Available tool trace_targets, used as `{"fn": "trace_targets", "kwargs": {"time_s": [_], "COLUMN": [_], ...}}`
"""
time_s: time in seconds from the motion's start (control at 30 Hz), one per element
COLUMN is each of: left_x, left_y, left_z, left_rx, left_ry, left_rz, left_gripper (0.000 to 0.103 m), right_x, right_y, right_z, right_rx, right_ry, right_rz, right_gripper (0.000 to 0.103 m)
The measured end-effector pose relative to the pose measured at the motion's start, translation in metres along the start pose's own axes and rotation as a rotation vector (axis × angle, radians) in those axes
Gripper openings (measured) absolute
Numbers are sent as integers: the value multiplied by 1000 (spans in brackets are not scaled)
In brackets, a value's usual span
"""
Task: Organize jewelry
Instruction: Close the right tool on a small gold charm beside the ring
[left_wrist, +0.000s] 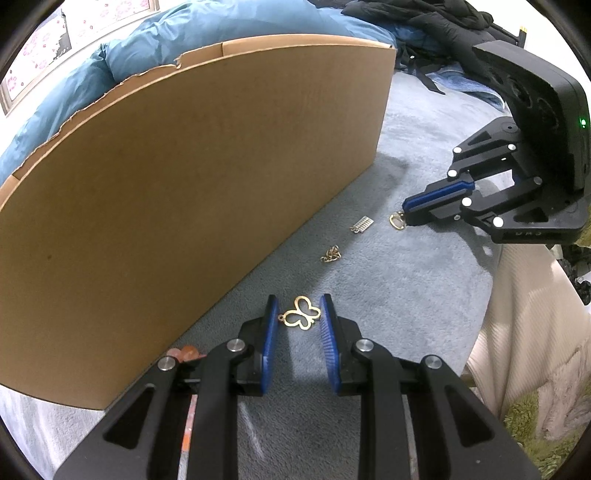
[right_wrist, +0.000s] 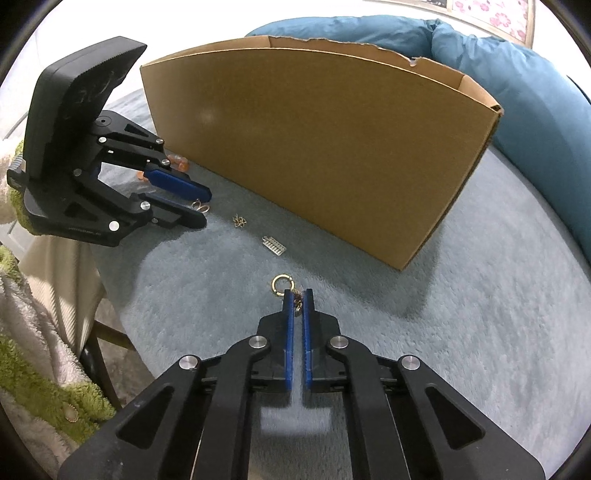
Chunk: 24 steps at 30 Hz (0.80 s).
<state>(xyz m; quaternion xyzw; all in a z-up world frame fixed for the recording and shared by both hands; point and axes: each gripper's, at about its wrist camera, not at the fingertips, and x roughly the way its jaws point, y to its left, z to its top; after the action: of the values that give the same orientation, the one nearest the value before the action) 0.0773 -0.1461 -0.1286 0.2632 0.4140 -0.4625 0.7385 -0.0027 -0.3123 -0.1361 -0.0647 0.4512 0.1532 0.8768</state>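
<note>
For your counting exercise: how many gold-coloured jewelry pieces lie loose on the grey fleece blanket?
4: gold butterfly pendant between the left hand-held gripper's pads; tangled gold chain piece; small ribbed rectangular charm; gold ring clasp at the right hand-held gripper's tips. The cardboard box may hide more.

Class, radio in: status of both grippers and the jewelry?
Left gripper straddling gold butterfly pendant, pads apparently touching. Right gripper shut on gold ring charm. Nothing blocking.

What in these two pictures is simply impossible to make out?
- Inside of the brown cardboard box: both views show only its outer wall.
- Orange beads: left wrist view, mostly behind the left gripper.
- Gold ring piece: right wrist view, its lower end is pinched inside the right gripper.
- Small silver comb-like charm: too small to identify.
</note>
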Motion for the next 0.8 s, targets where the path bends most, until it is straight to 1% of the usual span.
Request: {"fn": "trace_targets", "kwargs": {"time_s": [0.2,0.3,0.43,0.5,0.67,0.8], "left_x": [0,-1,-1,-1,-1,-1], "left_y": [0,-1,-1,-1,-1,-1], "left_z": [0,-1,-1,-1,-1,-1], "left_rx": [3,4,4,4,3,4], "left_ry": [-2,-4,-4,-5,-5,-5], "left_rz": [2,3,4,4,3,3], "left_gripper": [22,22,22,22,22,22], "right_x": [-5,-8,-12,-13,-14,-11], "right_y": [-2,-2,-11,-14,-25,-27], "right_z": [0,-3,-9,-10,-12,-8], "right_rx": [15,19,63,91,145,153], "right_ry": [-2,-1,4,8,10,10], "right_rz": [-15,-38,-43,-30,-3,-19], "right_gripper": [0,0,0,1,8,15]}}
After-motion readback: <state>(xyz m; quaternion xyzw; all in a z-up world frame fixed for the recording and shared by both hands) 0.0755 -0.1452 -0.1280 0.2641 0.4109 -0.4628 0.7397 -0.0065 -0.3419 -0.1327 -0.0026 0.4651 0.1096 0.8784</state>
